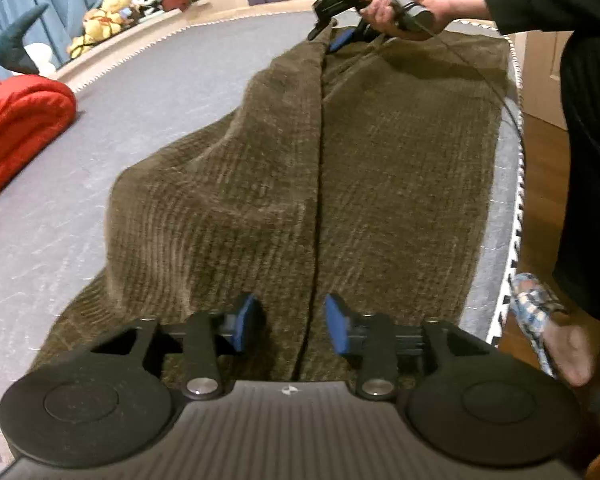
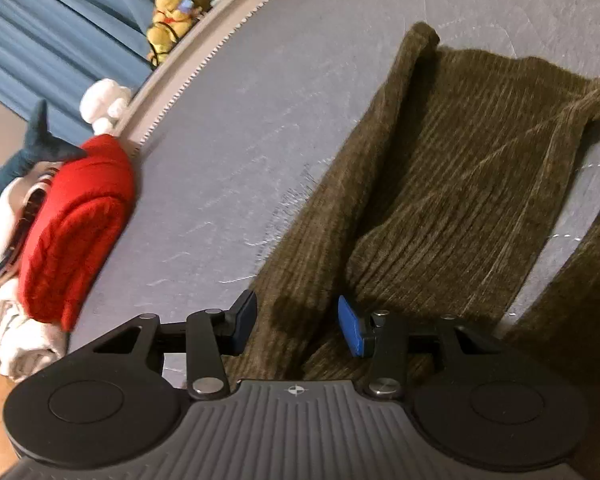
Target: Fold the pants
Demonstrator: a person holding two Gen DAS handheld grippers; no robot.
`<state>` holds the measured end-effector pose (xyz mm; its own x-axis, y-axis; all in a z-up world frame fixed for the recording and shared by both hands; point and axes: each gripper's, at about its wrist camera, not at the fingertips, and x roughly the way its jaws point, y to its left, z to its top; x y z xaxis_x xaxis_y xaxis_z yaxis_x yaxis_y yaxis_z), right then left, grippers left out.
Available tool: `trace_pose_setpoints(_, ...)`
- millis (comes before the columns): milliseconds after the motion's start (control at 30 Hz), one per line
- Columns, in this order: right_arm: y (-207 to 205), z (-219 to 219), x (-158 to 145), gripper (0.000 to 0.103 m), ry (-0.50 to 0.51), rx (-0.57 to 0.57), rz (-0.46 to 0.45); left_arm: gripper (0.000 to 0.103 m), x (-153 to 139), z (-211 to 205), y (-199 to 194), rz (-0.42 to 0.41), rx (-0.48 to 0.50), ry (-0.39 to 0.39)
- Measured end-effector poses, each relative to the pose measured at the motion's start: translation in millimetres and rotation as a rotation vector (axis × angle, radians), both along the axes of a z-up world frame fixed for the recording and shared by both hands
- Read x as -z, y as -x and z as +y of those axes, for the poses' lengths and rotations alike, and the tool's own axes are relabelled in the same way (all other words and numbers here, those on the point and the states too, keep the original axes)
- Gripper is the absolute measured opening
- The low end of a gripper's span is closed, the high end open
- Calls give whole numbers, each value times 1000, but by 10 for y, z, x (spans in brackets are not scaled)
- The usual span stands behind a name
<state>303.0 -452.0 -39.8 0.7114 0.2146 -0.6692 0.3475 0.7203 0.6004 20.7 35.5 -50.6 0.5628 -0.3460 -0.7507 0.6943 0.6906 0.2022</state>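
**Both grippers parted over the brown pants on the grey bed**

Nearest our left wrist camera sat the left gripper (image 1: 293,326), its two blue pads standing apart with nothing pinched between them. Directly under and ahead of that gap we saw the pants (image 1: 340,168), a brown ribbed garment stretched lengthwise away from us across the grey mattress (image 1: 160,92). A dark line between two lengths of the cloth ran from between our pads straight toward the far end. The left length bulged up in a soft hump; the right length lay flatter, close along the mattress edge.

At that far end we saw the right gripper (image 1: 340,38), held in a hand (image 1: 412,4) reaching out of a black sleeve. One blue pad showed just above the cloth; whether it touched the fabric we could not tell from that view.

In our right wrist view the right gripper (image 2: 298,326) also stood with its pads apart, not pressing on anything. The pants (image 2: 460,184) lay below and beyond it, with a thick rolled edge passing up from between the pads and a wrinkled panel spreading to the right.

Off to the left side of the mattress we noted a folded red blanket (image 1: 16,128), well apart from the pants, with pale cloth beside it in the right wrist view. Stuffed toys (image 1: 108,12) lined the ledge in front of blue curtains (image 2: 60,20). A foot in a patterned slipper (image 1: 540,320) stood on the wooden floor beside the bed.
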Motion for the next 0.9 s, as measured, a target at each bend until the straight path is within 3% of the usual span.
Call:
trace_pose_setpoints(67,-46,21,61,44,1,6,18,49,28,-27,19,-5,5,-24)
trace_pose_setpoints(100,-57,36,65,30,-2,2,20,47,53,-41,23,-9,5,-45)
trace_pose_setpoints(133,-64,45,68,17,-10,-9,17,30,66,-47,15,-15,2,-62)
trace_pose_setpoints(167,-74,60,39,15,-10,-15,7,17,75,-44,-5,-21,-12,-77)
trace_pose_setpoints(233,-31,56,-76,12,8,-16,-24,7,34,5,-60,8,-37,-40)
trace_pose_setpoints(400,292,-26,-590,11,43,-24,-130,6,-248,169,18,-82,-59,42)
trace_pose_setpoints(567,1147,-64,-1255,10,157,-37,-232,6,-635,622,236,-144,-66,173)
trace_pose_setpoints(667,1815,-24,-1338,10,244,-32,-152,6,-698,779,398,-74,10,209)
trace_pose_setpoints(767,2344,-90,-1039,11,230,11,63,11,-529,744,463,90,96,127)
trace_pose_setpoints(800,2460,-149,-894,13,190,28,151,12,-503,722,491,108,123,91)
trace_pose_setpoints(833,2547,-235,-765,15,133,51,222,15,-516,698,526,88,138,68)
trace_pose_setpoints(867,2623,-334,-689,15,83,88,253,26,-586,699,540,58,134,77)
trace_pose_setpoints(900,2675,-429,-691,16,75,130,247,33,-706,731,526,30,116,123)
